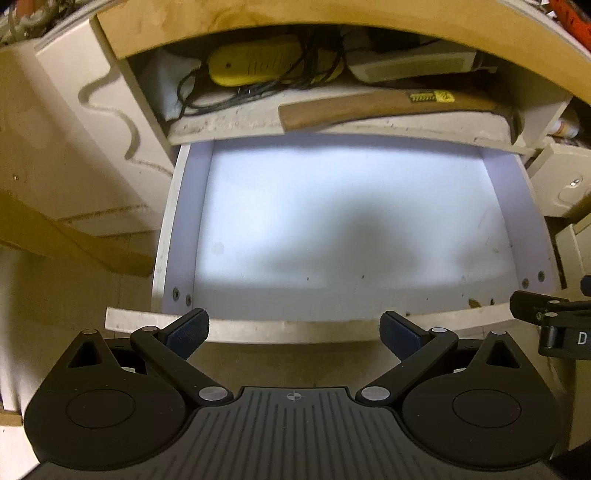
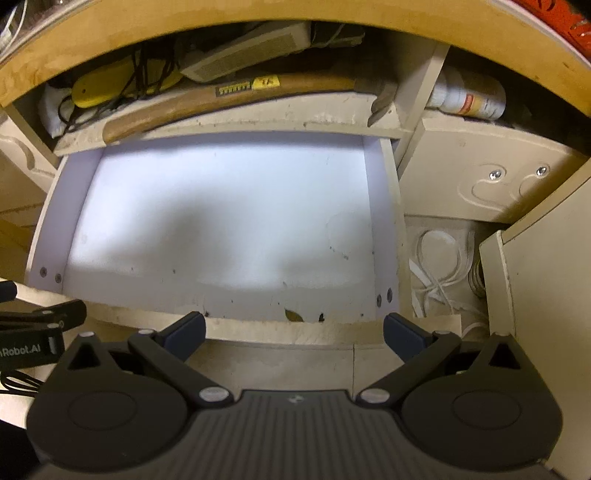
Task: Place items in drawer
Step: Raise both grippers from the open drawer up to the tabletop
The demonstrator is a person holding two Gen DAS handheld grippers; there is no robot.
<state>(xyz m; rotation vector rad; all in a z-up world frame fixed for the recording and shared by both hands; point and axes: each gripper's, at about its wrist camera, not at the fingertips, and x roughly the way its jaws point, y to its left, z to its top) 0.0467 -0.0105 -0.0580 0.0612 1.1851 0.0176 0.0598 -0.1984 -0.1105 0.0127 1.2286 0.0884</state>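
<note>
A white drawer (image 1: 332, 221) is pulled open below me, its bright floor bare; it also shows in the right wrist view (image 2: 221, 221). On the shelf just above it lie a wooden-handled hammer (image 1: 384, 107), also in the right wrist view (image 2: 229, 99), a yellow device (image 1: 255, 62) with black cords, and a flat beige box (image 1: 410, 66). My left gripper (image 1: 294, 332) is open and empty over the drawer's front edge. My right gripper (image 2: 294, 332) is open and empty over the same edge, to the right of the left one.
A wooden top (image 1: 295, 22) overhangs the shelf. Right of the drawer are a white bottle (image 2: 469, 96) in a side compartment, a cream panel with two screws (image 2: 480, 177), and loose white cords (image 2: 439, 269). Cream cabinet panels (image 1: 74, 147) stand at left.
</note>
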